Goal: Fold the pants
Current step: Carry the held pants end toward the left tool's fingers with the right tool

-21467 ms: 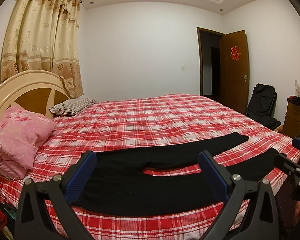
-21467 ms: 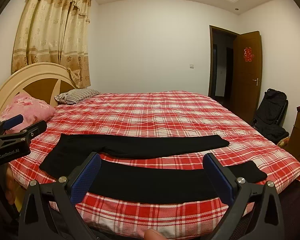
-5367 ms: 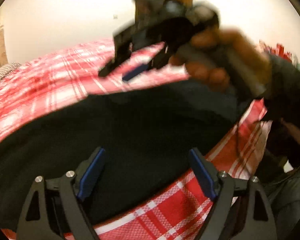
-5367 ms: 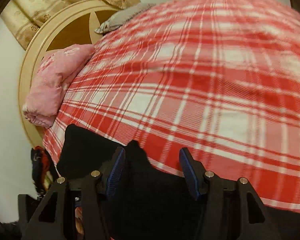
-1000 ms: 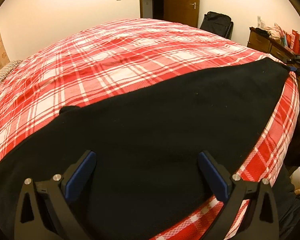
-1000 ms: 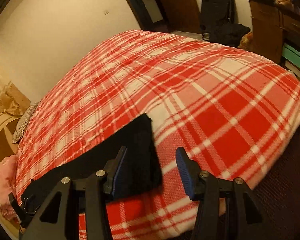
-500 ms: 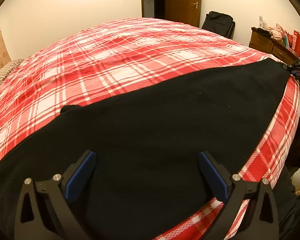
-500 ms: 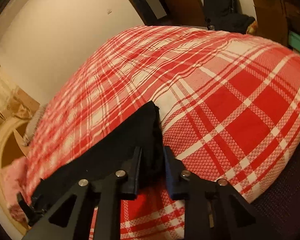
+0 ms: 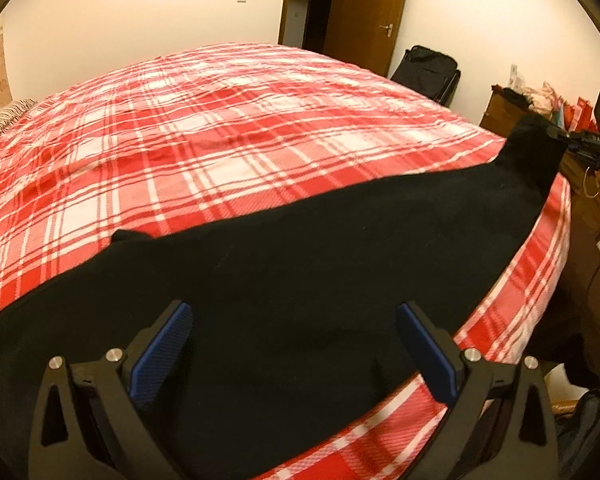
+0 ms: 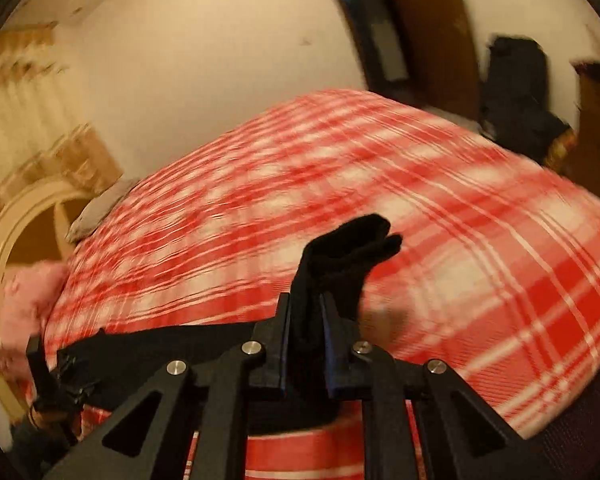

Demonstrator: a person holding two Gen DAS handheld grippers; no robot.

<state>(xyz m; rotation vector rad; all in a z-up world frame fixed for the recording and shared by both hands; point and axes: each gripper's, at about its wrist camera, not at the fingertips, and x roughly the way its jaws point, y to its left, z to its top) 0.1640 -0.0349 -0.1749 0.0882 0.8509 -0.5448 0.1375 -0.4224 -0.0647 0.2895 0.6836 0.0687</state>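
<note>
Now that right tool [image 10: 305, 320] clamps pants [image 10: 340, 256], cuff lifted (blurry).

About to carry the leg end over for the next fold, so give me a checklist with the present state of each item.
1. Right gripper clamped on the black fabric pants: ok; its jaws have just closed on the leg end.
2. Leg end lifted off the red and white plaid bedspread: ok, seen rising at the right of the left wrist view.
3. Left gripper holding the pants: not ok, open above the fabric.
4. Both leg layers caught in the right grip: cannot tell.
5. Bedspread free of other items along the fold path: ok in what shows.
</note>
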